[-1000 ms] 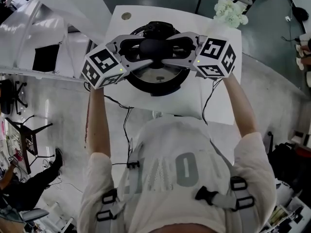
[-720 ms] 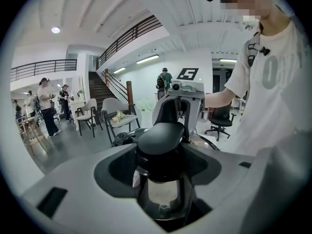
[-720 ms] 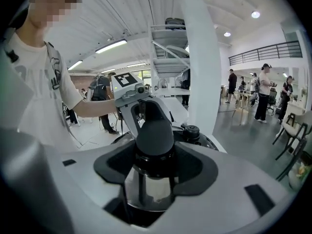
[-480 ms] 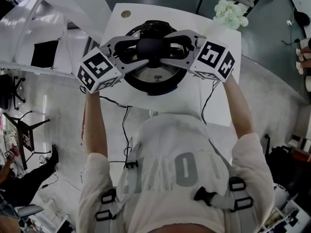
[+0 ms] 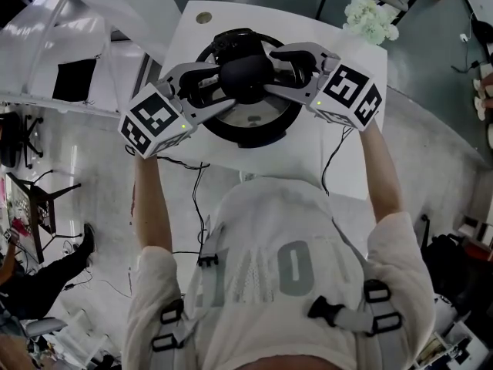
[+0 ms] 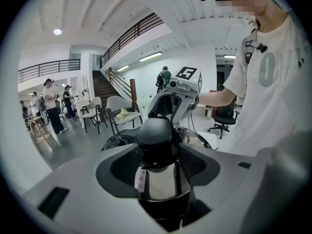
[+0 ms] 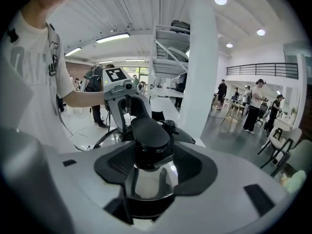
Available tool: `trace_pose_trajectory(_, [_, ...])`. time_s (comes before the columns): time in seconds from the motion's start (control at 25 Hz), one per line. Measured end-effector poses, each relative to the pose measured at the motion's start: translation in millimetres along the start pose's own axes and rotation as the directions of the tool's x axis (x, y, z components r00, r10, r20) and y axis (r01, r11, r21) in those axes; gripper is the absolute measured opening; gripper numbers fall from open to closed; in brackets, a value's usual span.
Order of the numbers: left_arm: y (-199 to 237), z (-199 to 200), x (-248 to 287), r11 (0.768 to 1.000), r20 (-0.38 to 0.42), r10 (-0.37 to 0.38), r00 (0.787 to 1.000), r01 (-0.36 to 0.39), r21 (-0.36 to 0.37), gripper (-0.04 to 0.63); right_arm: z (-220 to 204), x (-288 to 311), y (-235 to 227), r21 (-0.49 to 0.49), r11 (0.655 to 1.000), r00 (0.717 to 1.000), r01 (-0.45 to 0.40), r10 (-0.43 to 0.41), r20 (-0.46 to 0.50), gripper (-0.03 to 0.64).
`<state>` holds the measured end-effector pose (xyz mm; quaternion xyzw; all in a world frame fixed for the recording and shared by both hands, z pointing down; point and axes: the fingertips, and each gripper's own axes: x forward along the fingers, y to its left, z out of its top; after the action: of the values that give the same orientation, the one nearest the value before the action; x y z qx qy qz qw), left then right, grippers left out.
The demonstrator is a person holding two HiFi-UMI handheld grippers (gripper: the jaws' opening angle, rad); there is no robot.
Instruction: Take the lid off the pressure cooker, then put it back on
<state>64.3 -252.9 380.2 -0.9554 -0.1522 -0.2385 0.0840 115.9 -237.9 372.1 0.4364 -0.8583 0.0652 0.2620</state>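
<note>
The left tongs (image 6: 157, 155), from eight o'clock, and the right tongs (image 7: 152, 155), from three o'clock, both pinch the round black plastic knob (image 5: 245, 79); it tops the shiny steel lid (image 5: 254, 116), on the black pressure cooker (image 5: 254, 136), mid white surface (image 5: 339, 153).

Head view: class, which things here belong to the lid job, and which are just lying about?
Belong to the job:
pressure cooker
lid
lid knob
left gripper and right gripper, both closed on the knob

Just lying about:
white flowers
round cap in the white table
hanging cables
</note>
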Motion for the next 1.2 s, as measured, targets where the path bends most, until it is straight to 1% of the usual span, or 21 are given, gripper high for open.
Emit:
trace_pose_trajectory(0.16, [-4.5, 0.9, 0.1, 1.000, -0.001, 0.024, 1.000, -0.024, -0.004, 0.256, -0.7, -2.9, 5.2, -0.002, 1.000, 1.000, 0.006, -0.006, 0.006, 0.230])
trace_pose_trajectory(0.44, [-2.4, 1.5, 2.2, 0.999, 0.004, 0.034, 0.999, -0.034, -0.015, 0.256, -1.8, -3.4, 4.6, 0.004, 1.000, 1.000, 0.010, -0.010, 0.014, 0.228])
trace_pose_trajectory(0.52, [-1.3, 3.8, 3.2, 0.999, 0.020, 0.047, 0.999, -0.046, -0.024, 0.252, -1.5, -4.7, 6.0, 0.002, 1.000, 1.000, 0.004, -0.004, 0.018, 0.227])
trace_pose_trajectory(0.64, [3.9, 5.7, 2.3, 0.996, 0.057, 0.068, 0.996, -0.065, -0.062, 0.247, -0.6, -7.1, 6.4, 0.001, 1.000, 1.000, -0.007, 0.007, 0.020, 0.219])
trace_pose_trajectory(0.72, [6.9, 5.4, -2.9, 0.994, 0.060, 0.079, 0.995, -0.073, -0.085, 0.250, 4.2, -14.9, 4.5, -0.002, 1.000, 0.999, 0.021, -0.021, 0.034, 0.208])
trace_pose_trajectory(0.8, [10.0, 6.5, -10.8, 0.991, 0.050, 0.099, 0.994, -0.094, -0.098, 0.252, 11.9, -27.9, -0.2, 0.002, 0.997, 0.996, 0.071, -0.071, 0.059, 0.192])
trace_pose_trajectory(0.88, [19.0, 12.3, -23.9, 0.984, 0.058, 0.157, 0.986, -0.151, -0.099, 0.252, 20.9, -38.6, -7.6, 0.000, 0.993, 0.990, 0.120, -0.119, 0.080, 0.190])
trace_pose_trajectory(0.92, [25.2, 16.7, -32.0, 0.976, 0.069, 0.201, 0.977, -0.193, -0.098, 0.252, 25.2, -42.6, -11.8, -0.001, 0.989, 0.985, 0.145, -0.144, 0.091, 0.188])
trace_pose_trajectory(1.0, [36.6, 27.8, -47.5, 0.954, 0.101, 0.292, 0.951, -0.282, -0.098, 0.237, 33.1, -50.0, -20.1, 0.008, 0.979, 0.972, 0.204, -0.204, 0.121, 0.165])
trace_pose_trajectory(1.04, [41.5, 34.5, -54.0, 0.940, 0.124, 0.338, 0.933, -0.327, -0.101, 0.211, 36.6, -53.4, -24.3, 0.020, 0.971, 0.961, 0.238, -0.239, 0.140, 0.150])
trace_pose_trajectory(1.08, [46.2, 41.1, -59.6, 0.921, 0.152, 0.387, 0.910, -0.373, -0.111, 0.181, 39.4, -56.4, -28.5, 0.037, 0.961, 0.948, 0.274, -0.276, 0.160, 0.138])
trace_pose_trajectory(1.12, [50.6, 46.4, -64.2, 0.898, 0.183, 0.439, 0.880, -0.421, -0.129, 0.149, 41.1, -59.0, -32.4, 0.059, 0.949, 0.933, 0.308, -0.314, 0.178, 0.127])
trace_pose_trajectory(1.16, [54.5, 49.9, -68.3, 0.868, 0.214, 0.495, 0.842, -0.471, -0.157, 0.115, 41.5, -61.4, -35.6, 0.089, 0.936, 0.916, 0.339, -0.351, 0.196, 0.116])
trace_pose_trajectory(1.2, [57.8, 51.6, -72.5, 0.831, 0.242, 0.555, 0.796, -0.522, -0.190, 0.076, 41.4, -63.8, -38.3, 0.126, 0.921, 0.897, 0.368, -0.388, 0.213, 0.101])
